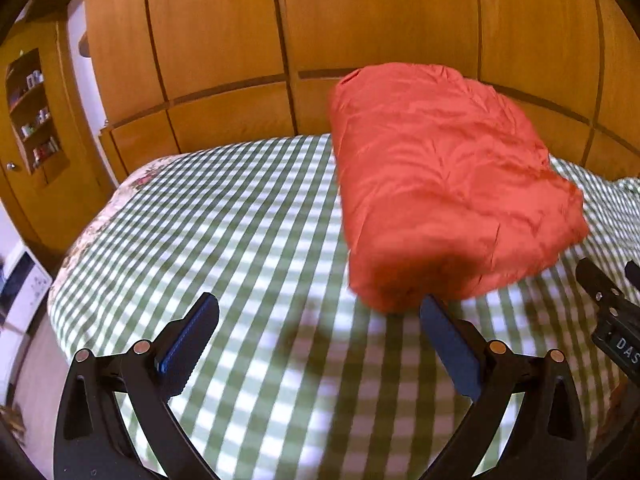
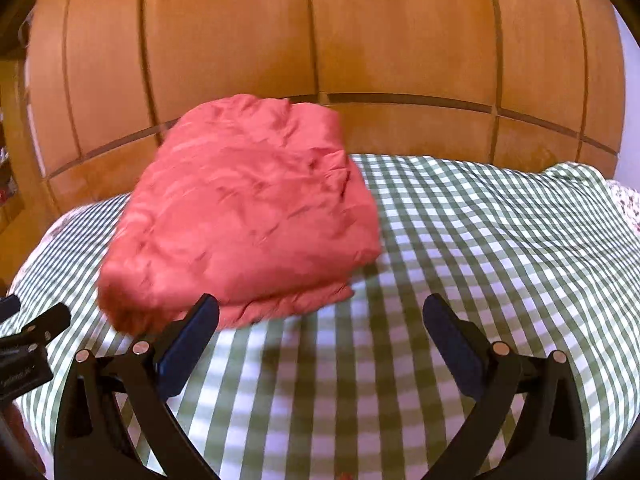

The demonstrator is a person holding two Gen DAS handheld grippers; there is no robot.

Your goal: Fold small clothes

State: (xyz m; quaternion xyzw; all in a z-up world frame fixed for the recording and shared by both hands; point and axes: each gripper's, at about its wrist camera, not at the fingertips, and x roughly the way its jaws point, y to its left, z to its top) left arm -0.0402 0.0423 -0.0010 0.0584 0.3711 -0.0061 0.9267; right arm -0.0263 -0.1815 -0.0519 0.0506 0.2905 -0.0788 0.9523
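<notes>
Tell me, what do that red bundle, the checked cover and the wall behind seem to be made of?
The red bundle looks like thin woven cloth with a faint sheen: it creases finely. The checked cover seems matte woven fabric, probably cotton, in green and white checks. The wall looks like smooth wood or wood veneer, with grain and dark seams between its panels.

A home bedroom: a bed under a green-checked cover fills the lower frame, wooden wardrobe doors span the top, and a small shelf niche sits at upper left.
</notes>
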